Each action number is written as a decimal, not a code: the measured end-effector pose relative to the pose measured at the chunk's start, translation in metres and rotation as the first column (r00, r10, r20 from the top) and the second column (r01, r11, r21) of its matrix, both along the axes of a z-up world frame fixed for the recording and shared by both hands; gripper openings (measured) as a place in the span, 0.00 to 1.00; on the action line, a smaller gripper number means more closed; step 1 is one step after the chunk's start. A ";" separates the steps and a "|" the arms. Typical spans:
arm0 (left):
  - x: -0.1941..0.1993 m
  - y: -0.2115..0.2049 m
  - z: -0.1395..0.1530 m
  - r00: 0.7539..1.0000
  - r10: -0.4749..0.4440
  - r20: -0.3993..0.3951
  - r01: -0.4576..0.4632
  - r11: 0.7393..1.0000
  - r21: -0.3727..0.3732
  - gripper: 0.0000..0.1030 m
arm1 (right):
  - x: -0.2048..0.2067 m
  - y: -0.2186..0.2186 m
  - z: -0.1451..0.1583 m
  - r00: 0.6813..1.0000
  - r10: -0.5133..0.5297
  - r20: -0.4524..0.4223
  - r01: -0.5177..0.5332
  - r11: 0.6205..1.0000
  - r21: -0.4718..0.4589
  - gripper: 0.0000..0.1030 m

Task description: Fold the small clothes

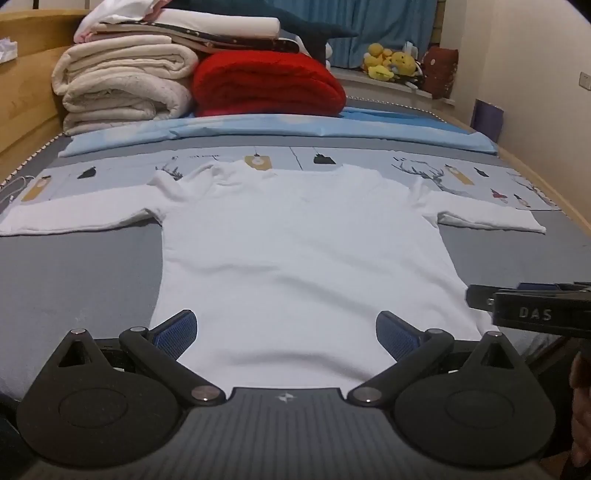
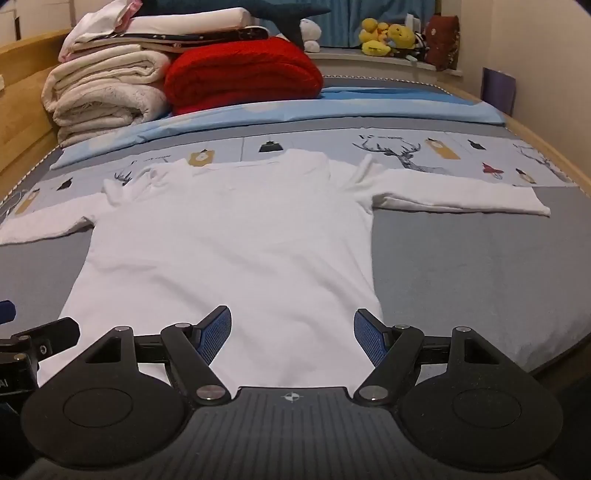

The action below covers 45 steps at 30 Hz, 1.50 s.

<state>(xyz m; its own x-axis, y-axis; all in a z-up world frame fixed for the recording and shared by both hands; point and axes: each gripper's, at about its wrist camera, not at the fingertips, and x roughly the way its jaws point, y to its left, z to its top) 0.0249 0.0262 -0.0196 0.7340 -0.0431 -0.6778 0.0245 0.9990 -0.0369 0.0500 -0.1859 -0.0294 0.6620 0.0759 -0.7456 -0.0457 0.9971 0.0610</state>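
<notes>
White shirt [image 1: 303,251] lies flat on the bed's grey mattress [image 1: 81,273], hem nearest the cams, collar at the far end, both long sleeves spread out to the sides. L gripper [image 1: 286,334] jaws fully apart, nothing held; its blue pads [image 1: 175,334] sit over the hem, one near the shirt's left corner, one toward the right, can't tell if they touch the cloth. R gripper [image 2: 291,334] also wide open and empty, hovering over the hem's right part; right pad near the shirt's right edge. View diffs: L cam shows the R gripper's black body coming in at the right edge with "DAS" lettering, plus part of a hand [image 1: 581,406] at the far right; R cam shows the L gripper's black hardware only at the lower left edge, no hand. R cam gets more bare mattress right of the shirt; L cam shows a white cable [image 1: 14,188] at the left edge by the sleeve. Counts: 1 shirt, 2 sleeves, 2 grippers w/ 2 pads each. Beyond the collar: 1 printed sheet w/ deer pattern [image 2: 402,151], 1 light blue sheet [image 1: 280,129], 1 red blanket [image 1: 266,85], 1 stack of cream blankets [image 1: 122,81] w/ more folded linen on top. Plush toys [image 1: 391,62] on the far ledge, yellow cluster, count unclear. Blue curtain [image 1: 369,26] behind.
</notes>
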 end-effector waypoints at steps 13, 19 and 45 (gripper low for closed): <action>-0.002 0.005 -0.003 0.998 0.016 0.068 -0.011 0.997 -0.076 1.00 | 0.001 0.007 -0.015 0.999 0.036 -0.008 -0.037 0.999 -0.039 0.72; -0.001 -0.002 -0.004 0.998 -0.005 0.071 0.007 1.000 -0.030 1.00 | 0.002 0.007 -0.016 0.999 0.034 -0.009 -0.035 0.999 -0.040 0.72; 0.037 0.038 -0.021 0.999 0.029 -0.046 -0.032 0.997 -0.065 0.49 | 0.027 -0.019 -0.020 0.995 -0.103 -0.004 0.103 0.994 -0.034 0.72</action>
<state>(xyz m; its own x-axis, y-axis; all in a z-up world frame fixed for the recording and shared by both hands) 0.0622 0.0643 -0.0408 0.7046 -0.0669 -0.7065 -0.0088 0.9946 -0.1030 0.0769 -0.2053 -0.0497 0.6604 -0.0176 -0.7507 0.0574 0.9980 0.0271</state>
